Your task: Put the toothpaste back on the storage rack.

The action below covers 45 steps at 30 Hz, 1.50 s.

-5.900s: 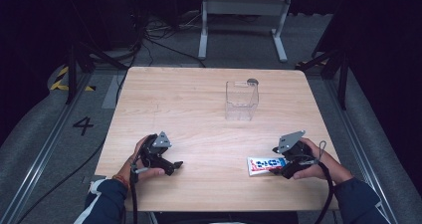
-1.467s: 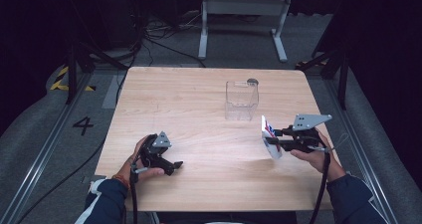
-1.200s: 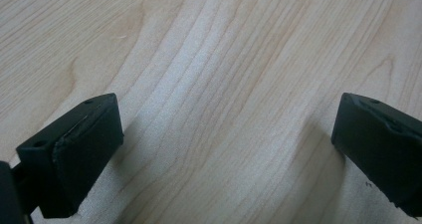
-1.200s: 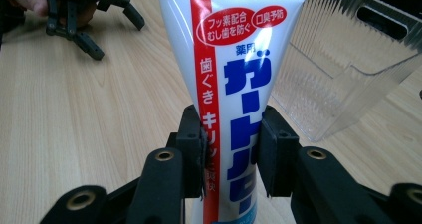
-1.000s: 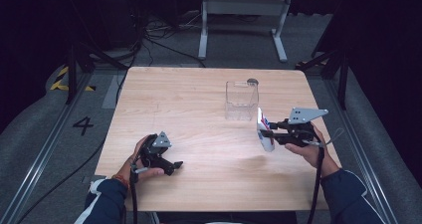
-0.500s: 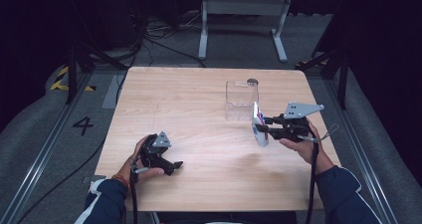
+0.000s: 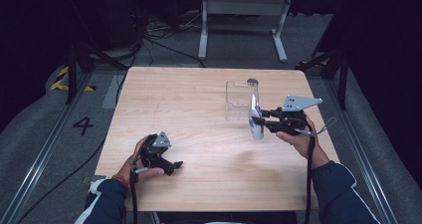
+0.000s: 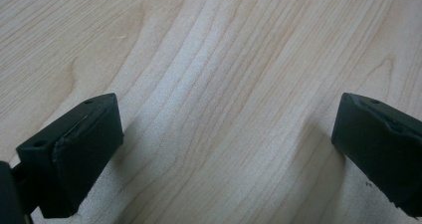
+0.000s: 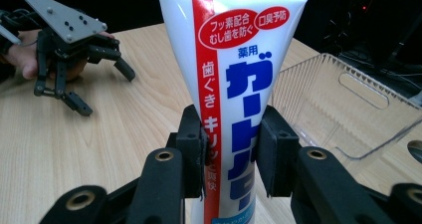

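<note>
right gripper (image 9: 230, 149) clamped mid-body on the toothpaste tube (image 9: 236, 84) beside the clear bin (image 9: 343, 114); tube looks light, soft, squashable, so midsection grip seems best.

Light wooden table (image 7: 199, 99) on a grey floor (image 7: 45, 134) marked with a black number 4 (image 7: 82, 126). Metal rails (image 7: 47, 149) along both sides. White frame legs (image 7: 242, 10) behind, cables (image 7: 154, 40) tangled near them. Dark, unlit surroundings beyond.
</note>
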Each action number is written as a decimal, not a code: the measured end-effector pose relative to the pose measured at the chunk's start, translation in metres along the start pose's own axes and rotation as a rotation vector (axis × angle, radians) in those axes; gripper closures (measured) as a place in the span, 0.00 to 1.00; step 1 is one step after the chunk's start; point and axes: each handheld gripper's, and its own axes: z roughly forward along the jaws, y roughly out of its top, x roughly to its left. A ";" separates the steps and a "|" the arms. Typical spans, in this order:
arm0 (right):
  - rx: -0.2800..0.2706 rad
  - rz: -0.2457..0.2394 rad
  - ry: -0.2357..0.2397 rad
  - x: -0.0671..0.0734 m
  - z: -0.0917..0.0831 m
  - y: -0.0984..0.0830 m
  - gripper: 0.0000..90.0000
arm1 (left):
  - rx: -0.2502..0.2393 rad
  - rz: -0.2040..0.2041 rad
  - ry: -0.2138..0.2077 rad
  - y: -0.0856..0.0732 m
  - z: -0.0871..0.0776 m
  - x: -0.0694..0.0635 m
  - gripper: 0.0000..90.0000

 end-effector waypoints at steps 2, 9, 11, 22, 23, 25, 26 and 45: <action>-0.009 -0.002 0.000 0.000 0.001 0.003 0.76 | 0.000 0.001 0.001 0.000 0.000 0.000 0.00; -0.025 -0.008 -0.004 -0.002 0.006 0.013 0.76 | 0.000 0.000 0.000 0.000 0.000 0.000 0.00; -0.034 -0.006 -0.008 -0.004 0.007 0.016 0.76 | 0.001 0.002 0.001 0.000 0.000 0.000 0.00; -0.077 -0.001 -0.025 -0.013 0.010 0.032 0.76 | 0.000 0.000 0.000 0.000 0.000 0.000 0.00; -0.076 -0.007 -0.032 -0.014 0.011 0.034 0.76 | 0.000 0.000 0.001 0.000 0.000 0.000 0.00; -0.078 -0.005 -0.040 -0.017 0.013 0.036 0.76 | 0.000 0.000 0.000 0.000 0.000 0.000 0.00; -0.079 0.000 -0.041 -0.018 0.013 0.037 0.76 | 0.000 0.000 0.000 0.000 0.000 0.000 0.00; -0.110 0.022 -0.083 -0.042 0.032 0.052 0.76 | 0.002 -0.001 -0.002 0.000 0.000 0.000 0.00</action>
